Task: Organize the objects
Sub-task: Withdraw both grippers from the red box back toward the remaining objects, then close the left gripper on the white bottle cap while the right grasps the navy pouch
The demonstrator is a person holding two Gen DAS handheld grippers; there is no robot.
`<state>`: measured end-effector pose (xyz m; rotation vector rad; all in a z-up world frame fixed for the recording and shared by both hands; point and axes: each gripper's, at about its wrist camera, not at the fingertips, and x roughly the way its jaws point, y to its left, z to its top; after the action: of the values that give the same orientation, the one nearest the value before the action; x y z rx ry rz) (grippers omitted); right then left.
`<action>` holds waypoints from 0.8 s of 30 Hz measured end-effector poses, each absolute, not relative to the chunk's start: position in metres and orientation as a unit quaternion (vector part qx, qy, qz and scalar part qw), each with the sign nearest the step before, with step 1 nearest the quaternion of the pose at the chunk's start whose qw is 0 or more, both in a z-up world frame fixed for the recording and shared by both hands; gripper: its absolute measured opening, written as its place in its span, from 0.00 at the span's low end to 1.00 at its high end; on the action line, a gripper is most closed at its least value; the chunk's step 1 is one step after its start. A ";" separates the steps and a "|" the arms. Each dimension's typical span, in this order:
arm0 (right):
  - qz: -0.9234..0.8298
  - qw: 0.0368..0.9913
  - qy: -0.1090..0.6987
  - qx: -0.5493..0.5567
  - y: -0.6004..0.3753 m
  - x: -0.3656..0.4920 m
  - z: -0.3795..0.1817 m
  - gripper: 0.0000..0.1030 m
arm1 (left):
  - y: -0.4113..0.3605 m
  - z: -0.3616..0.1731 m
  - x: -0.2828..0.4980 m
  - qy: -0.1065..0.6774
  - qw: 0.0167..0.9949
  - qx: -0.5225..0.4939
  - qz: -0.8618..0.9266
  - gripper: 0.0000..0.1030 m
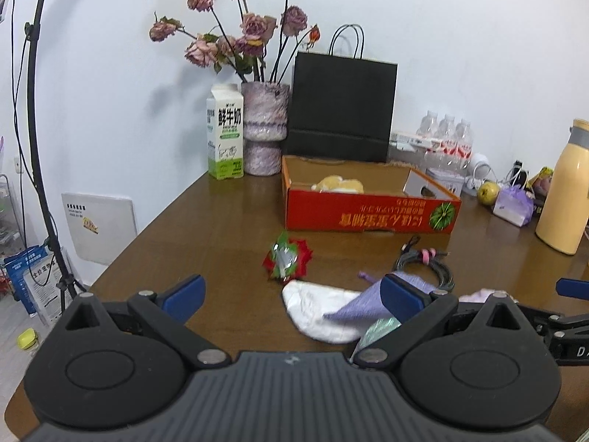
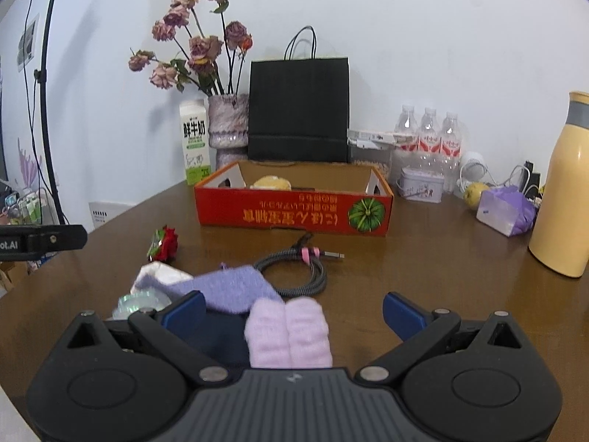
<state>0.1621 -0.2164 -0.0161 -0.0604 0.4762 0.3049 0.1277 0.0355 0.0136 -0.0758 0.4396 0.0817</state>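
Left wrist: my left gripper [image 1: 292, 296] is wide open, empty, above the table [image 1: 221, 221]. White cloth [image 1: 316, 311] and red flower [image 1: 288, 259] lie ahead, red box [image 1: 368, 213] beyond.

Right wrist: my right gripper [image 2: 294, 311] is wide open, empty. Pink socks [image 2: 289, 331] lie between its fingers, cable [image 2: 302, 267] ahead.

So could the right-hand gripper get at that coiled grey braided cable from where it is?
Probably yes. The right gripper is open, the coiled grey braided cable lies just ahead on the brown wooden table, and only the pale pink folded cloth sits between its fingers.
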 end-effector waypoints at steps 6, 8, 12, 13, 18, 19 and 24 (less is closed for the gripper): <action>0.158 0.953 0.255 -0.038 -0.215 0.153 -0.032 1.00 | 0.041 -0.002 0.120 0.238 0.970 -0.033 0.040 1.00; 0.161 0.950 0.264 -0.042 -0.214 0.150 -0.038 1.00 | 0.042 -0.007 0.117 0.244 0.969 -0.032 0.040 1.00; 0.173 0.944 0.279 -0.043 -0.211 0.143 -0.045 1.00 | 0.043 -0.017 0.112 0.255 0.966 -0.026 0.035 1.00; 0.177 0.942 0.282 -0.044 -0.211 0.141 -0.046 1.00 | 0.044 -0.020 0.111 0.258 0.965 -0.026 0.034 1.00; 0.193 0.934 0.296 -0.044 -0.208 0.133 -0.051 1.00 | 0.049 -0.028 0.108 0.266 0.963 -0.034 0.033 1.00; 0.196 0.933 0.299 -0.044 -0.207 0.132 -0.051 1.00 | 0.051 -0.029 0.108 0.267 0.962 -0.036 0.034 1.00; 0.215 0.926 0.308 -0.037 -0.203 0.128 -0.053 0.98 | 0.053 -0.030 0.106 0.266 0.963 -0.039 0.033 1.00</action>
<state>0.1284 -0.2031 -0.0526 -0.0767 0.6317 0.4399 0.1058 0.0533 -0.0302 -0.0799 0.5393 0.0660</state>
